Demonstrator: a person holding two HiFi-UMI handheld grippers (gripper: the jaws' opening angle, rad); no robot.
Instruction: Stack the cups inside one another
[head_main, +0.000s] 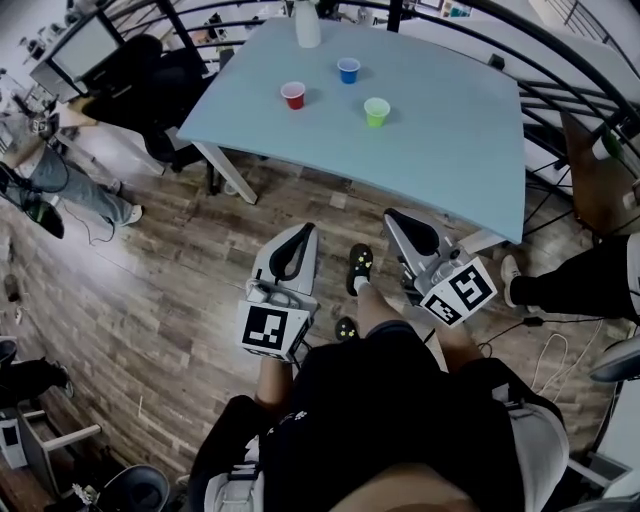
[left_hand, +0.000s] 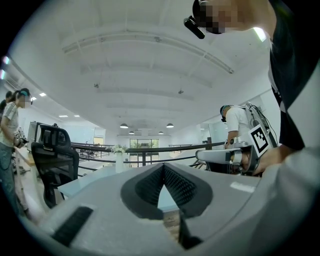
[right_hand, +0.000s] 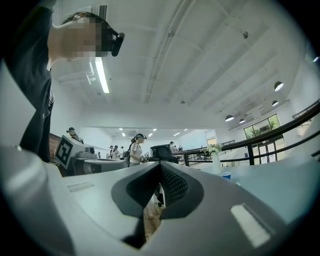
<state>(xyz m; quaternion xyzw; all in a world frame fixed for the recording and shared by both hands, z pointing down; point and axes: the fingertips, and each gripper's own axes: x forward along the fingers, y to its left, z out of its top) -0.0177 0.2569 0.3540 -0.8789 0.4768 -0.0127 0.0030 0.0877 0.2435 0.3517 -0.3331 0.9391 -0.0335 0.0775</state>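
Fingertips (left_hand: 175, 180) of both grippers press together, gripping nothing.

Head view: left gripper (head_main: 303, 232) and right gripper (head_main: 395, 216) hang over wood floor (head_main: 150, 280), short of the pale blue table's (head_main: 450, 160) near edge. Red cup (head_main: 293, 95), blue cup (head_main: 348, 70) and green cup (head_main: 376, 111) stand upright and apart, none nested, with open tabletop around them. A white vase (head_main: 307, 25) stands near the far edge.

Left gripper view: closed jaws face the table edge, with a black chair (left_hand: 55, 160) to the left.

Right gripper view: closed jaws, with the blue cup beside the vase beyond them.
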